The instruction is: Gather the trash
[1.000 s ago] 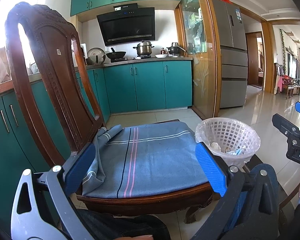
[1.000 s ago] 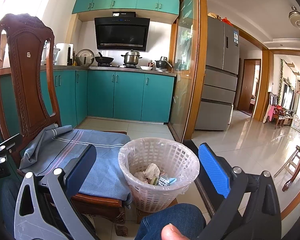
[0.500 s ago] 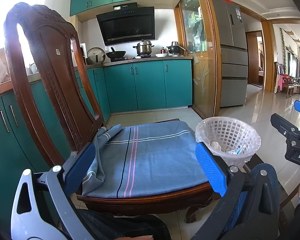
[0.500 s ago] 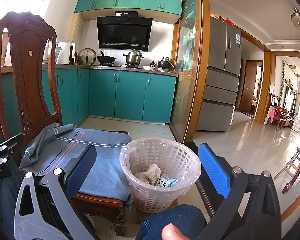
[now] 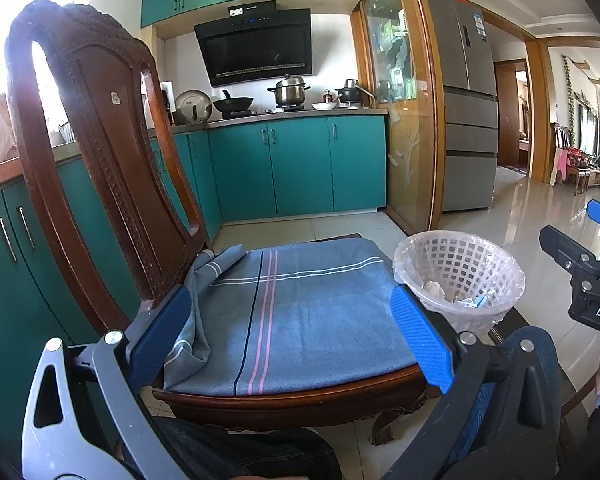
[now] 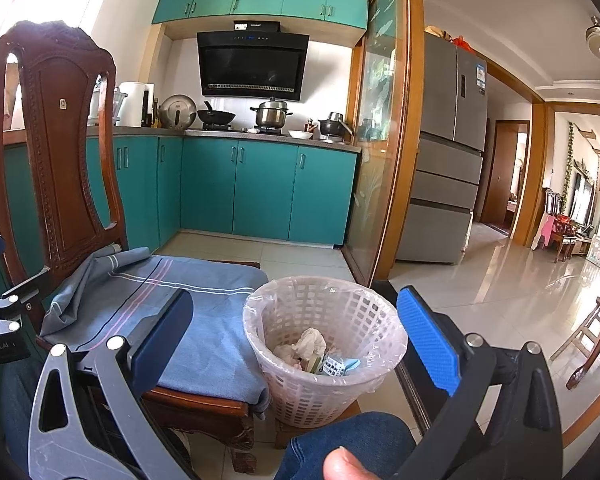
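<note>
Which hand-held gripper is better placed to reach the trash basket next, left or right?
Right, probably. The right hand-held gripper is open and frames the trash basket between its fingers, while the left hand-held gripper, also open, faces the cloth-covered chair seat.

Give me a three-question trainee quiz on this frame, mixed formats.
1. True or false: the left gripper and the right gripper are both open and hold nothing.
2. Which side of the chair is the basket on: A its left, B its right, C on its seat?
3. Fill in: the basket is lined with a plastic ____.

Key: 1 true; 2 B; 3 bag.
</note>
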`<state>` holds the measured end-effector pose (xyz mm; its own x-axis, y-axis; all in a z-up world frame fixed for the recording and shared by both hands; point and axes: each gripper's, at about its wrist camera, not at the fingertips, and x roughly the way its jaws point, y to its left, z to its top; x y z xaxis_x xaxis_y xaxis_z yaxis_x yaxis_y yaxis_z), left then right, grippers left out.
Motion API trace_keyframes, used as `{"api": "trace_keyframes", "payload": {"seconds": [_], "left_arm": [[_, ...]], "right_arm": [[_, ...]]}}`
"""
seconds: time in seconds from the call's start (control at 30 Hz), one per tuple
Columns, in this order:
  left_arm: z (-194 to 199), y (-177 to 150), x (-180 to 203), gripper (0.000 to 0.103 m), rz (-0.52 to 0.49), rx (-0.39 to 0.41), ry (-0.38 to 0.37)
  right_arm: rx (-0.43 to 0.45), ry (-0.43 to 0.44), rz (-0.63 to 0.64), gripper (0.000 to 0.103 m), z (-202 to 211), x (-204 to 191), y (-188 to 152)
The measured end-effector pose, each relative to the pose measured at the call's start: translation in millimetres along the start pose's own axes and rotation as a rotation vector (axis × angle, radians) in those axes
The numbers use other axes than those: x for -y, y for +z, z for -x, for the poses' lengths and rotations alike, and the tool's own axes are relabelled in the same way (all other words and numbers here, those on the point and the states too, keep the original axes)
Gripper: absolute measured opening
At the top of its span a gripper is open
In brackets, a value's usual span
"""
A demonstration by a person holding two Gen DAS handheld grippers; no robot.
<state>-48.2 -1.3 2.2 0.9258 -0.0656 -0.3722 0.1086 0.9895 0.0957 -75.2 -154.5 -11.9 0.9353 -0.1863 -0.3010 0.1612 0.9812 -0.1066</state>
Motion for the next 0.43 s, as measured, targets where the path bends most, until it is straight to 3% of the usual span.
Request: {"api": "trace_keyframes", "payload": {"seconds": [0.27,0.37,0.43], "left_arm": [[-24.3,-7.0,-5.7,0.1,0.019,-0.087,0.021],[-59.7,-19.4,-10.7,0.1,-0.004,-0.174,0.108],[-92.5,-30.6,-10.7,0.1,-0.055,-0.264,0.165]], "right_arm": [[-0.035,0.024,0.018,0.1,-14.4,-6.2,-0.6],[-0.046,0.058,0.014,0.1,-18.3,-9.8,0.4],[-0.044,0.148,-0.001,0.1,-15.8,-16.1,5.7]]}}
